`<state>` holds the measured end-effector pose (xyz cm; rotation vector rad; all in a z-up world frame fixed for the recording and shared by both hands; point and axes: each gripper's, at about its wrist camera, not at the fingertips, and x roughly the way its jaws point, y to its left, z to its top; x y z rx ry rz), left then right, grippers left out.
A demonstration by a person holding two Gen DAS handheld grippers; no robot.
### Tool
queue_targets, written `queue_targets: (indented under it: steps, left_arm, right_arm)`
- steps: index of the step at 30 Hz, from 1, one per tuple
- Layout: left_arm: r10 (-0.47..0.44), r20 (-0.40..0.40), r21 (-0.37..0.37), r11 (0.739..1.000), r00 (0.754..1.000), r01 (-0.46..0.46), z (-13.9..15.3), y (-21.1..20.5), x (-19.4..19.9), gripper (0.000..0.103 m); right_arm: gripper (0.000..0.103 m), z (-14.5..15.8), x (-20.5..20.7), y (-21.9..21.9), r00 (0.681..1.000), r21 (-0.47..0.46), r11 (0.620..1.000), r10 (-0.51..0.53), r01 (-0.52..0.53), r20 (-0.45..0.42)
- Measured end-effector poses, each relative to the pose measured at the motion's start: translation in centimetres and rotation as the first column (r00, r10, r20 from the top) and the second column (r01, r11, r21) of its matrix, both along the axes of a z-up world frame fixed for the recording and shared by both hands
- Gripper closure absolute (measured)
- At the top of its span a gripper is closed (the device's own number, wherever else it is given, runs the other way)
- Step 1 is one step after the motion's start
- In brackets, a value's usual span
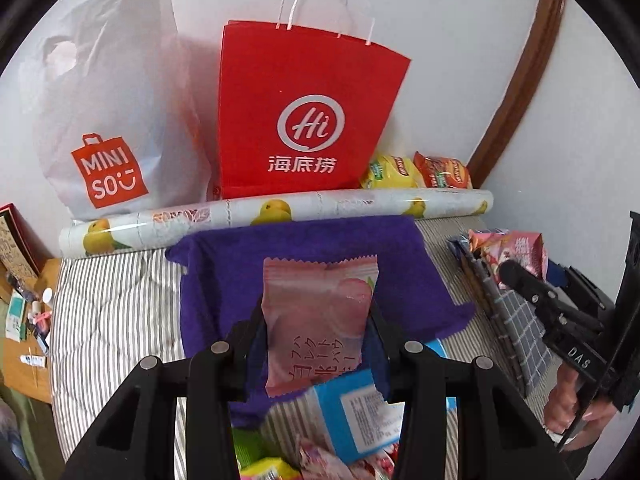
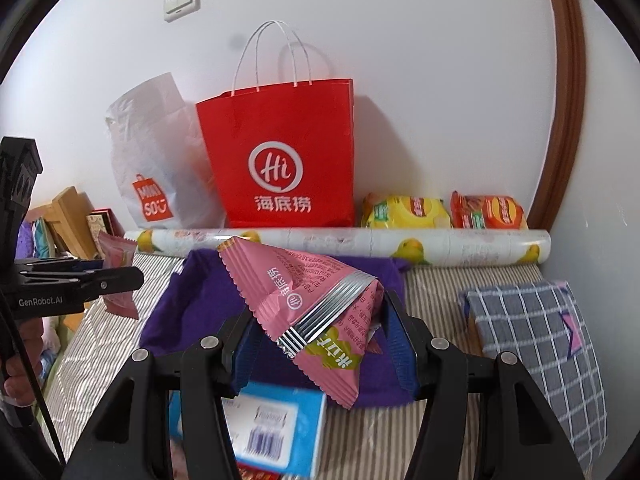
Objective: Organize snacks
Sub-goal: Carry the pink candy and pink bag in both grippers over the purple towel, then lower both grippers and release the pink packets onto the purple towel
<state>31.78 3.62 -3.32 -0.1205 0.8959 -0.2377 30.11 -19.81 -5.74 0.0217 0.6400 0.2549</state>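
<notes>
My left gripper (image 1: pixel 316 320) is shut on a pale pink peach snack packet (image 1: pixel 318 320), held upright over the purple cloth (image 1: pixel 224 276). The same packet (image 2: pixel 116 276) shows at the left of the right wrist view, in the left gripper's black fingers. My right gripper (image 2: pixel 316 324) is shut on a darker pink snack packet (image 2: pixel 304 292) with a silver band, tilted above the purple cloth (image 2: pixel 180 312). A red paper bag (image 1: pixel 304 112) (image 2: pixel 280 152) stands against the wall behind the cloth.
A white plastic bag (image 1: pixel 108 120) leans left of the red one. A rolled lemon-print sheet (image 1: pixel 280 212) lies along the wall, with yellow and orange chip bags (image 2: pixel 444 210) behind it. A blue box (image 2: pixel 276 428) and loose snacks lie near me. A checked cloth (image 2: pixel 532 328) is at right.
</notes>
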Motion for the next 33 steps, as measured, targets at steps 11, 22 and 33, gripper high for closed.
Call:
queue_targets:
  steps: [11,22,33]
  left_arm:
    - [0.031,-0.061,0.009,1.000,0.998,-0.030,-3.3,1.3,5.9,0.062]
    - [0.069,-0.167,0.001,0.998,0.983,-0.070,-8.8,2.7,10.5,0.062]
    - [0.062,-0.220,-0.010,0.998,0.974,-0.066,-11.7,2.9,12.2,0.062]
  right_arm:
    - [0.046,-3.3,6.8,-0.1,0.999,0.000,1.000,0.021,-0.021,-0.047]
    - [0.046,-9.5,11.6,0.0,0.983,0.068,0.997,0.059,-0.048,-0.172]
    - [0.046,-12.9,13.2,0.0,0.958,0.082,0.996,0.066,-0.045,-0.281]
